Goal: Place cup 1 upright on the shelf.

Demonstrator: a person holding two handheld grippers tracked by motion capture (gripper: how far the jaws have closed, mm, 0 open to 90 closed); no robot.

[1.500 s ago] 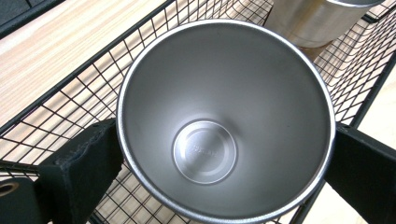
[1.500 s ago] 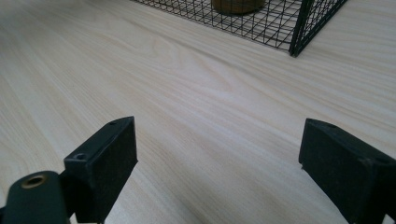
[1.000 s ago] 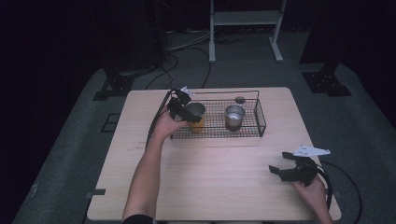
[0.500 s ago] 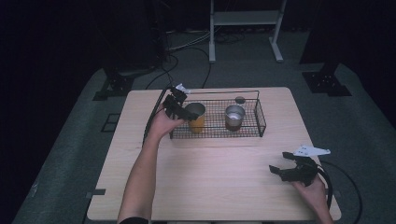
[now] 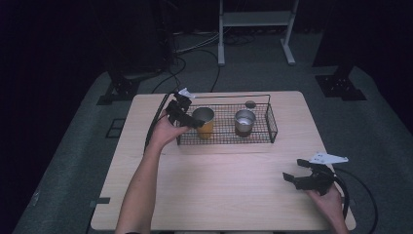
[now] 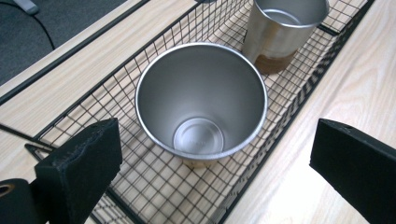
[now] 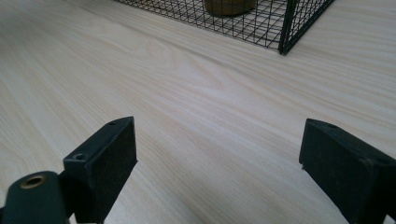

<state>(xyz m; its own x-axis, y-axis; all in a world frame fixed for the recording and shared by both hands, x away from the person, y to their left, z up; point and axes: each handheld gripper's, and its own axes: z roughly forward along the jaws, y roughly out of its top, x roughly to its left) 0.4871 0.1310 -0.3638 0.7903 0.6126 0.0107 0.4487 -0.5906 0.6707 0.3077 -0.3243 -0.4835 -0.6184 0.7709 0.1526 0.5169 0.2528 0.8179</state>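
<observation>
Left gripper (image 5: 187, 117) wide open above cup (image 6: 201, 100) in basket (image 6: 299, 93); right gripper (image 5: 302, 176) open, empty, over table (image 5: 219, 180)

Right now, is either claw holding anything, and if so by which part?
Nothing is held. The left claw stands open above the nearer steel cup in the wire basket, its pads clear of it. The right claw is open over bare table.
</observation>
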